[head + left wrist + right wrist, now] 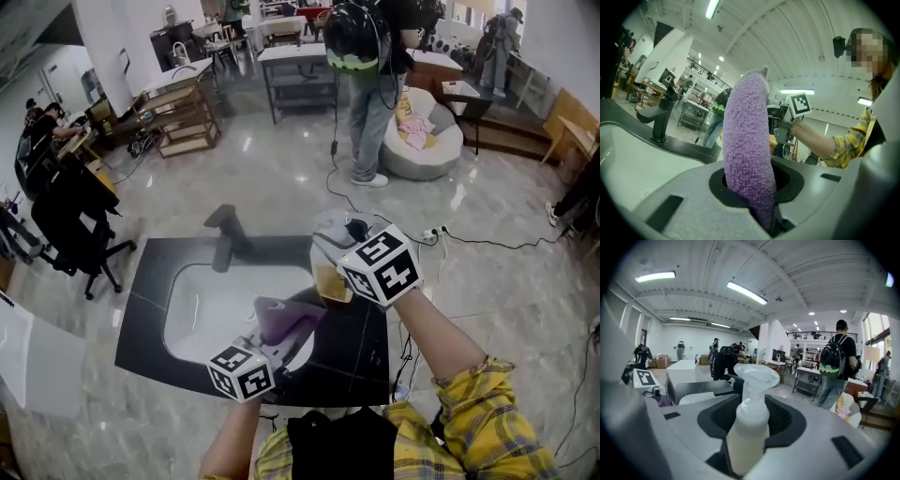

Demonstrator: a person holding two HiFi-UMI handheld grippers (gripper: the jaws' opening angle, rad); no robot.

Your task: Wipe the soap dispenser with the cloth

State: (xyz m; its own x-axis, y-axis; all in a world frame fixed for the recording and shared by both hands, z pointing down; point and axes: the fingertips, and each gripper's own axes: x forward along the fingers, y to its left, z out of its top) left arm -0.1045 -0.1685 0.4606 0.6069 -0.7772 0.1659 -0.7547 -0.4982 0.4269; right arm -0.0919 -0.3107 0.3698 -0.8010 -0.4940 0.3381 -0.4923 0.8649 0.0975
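Purple fleecy cloth (747, 150) is closest, filling the left gripper view. The left gripper (265, 342) is clamped on its lower end, and the free end stands up out of the jaws in a thick roll. Right gripper (342, 267) is clamped on the soap dispenser (749, 427), jaws round the bottle body below the neck, pump head sticking up clear of them. The dispenser is off the counter (169, 258), held in the air over its right edge, just right of the white basin (211, 309). The cloth hangs over the basin's near right corner, near the dispenser. From the gripper views they look apart, so wiping contact is not made yet, I'd judge. A black faucet (225, 234) stands at the counter's far edge behind the basin. Handling: the dispenser looks like smooth translucent plastic, part full of pale amber soap, so light to middling, stiff and likely slippery. The body is the right place to grip, since the pump head would sink or squirt if squeezed. The cloth is soft, limp and very light, best pinched in a bunch with a loose end left over for rubbing. Count: one soap dispenser, one cloth, two grippers, one basin, one faucet.
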